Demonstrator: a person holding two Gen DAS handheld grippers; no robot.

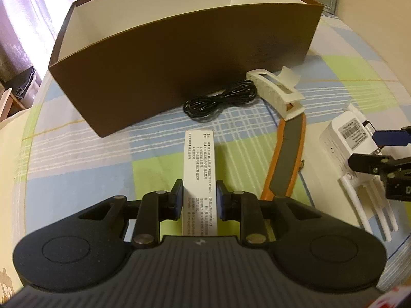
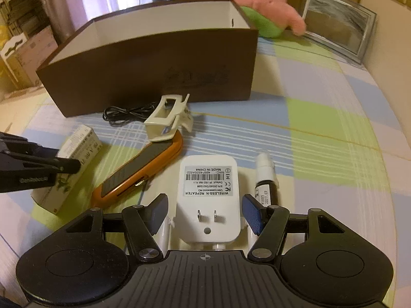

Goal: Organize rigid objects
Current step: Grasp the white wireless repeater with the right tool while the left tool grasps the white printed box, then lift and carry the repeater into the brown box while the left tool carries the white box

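Pinching small carton (image 1: 199, 174), left gripper (image 1: 199, 200).

We see a checked tablecloth (image 2: 321, 118) in blue, green & white, pale curtains (image 1: 23, 18) w/ daylight behind, stacked cardboard boxes (image 2: 23, 54) at left, a framed picture (image 2: 336, 30) leaning at right.

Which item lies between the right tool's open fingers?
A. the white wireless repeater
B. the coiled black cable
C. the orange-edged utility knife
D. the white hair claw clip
A: in the right wrist view the right tool straddles the white wireless repeater, its pads clear of both sides.
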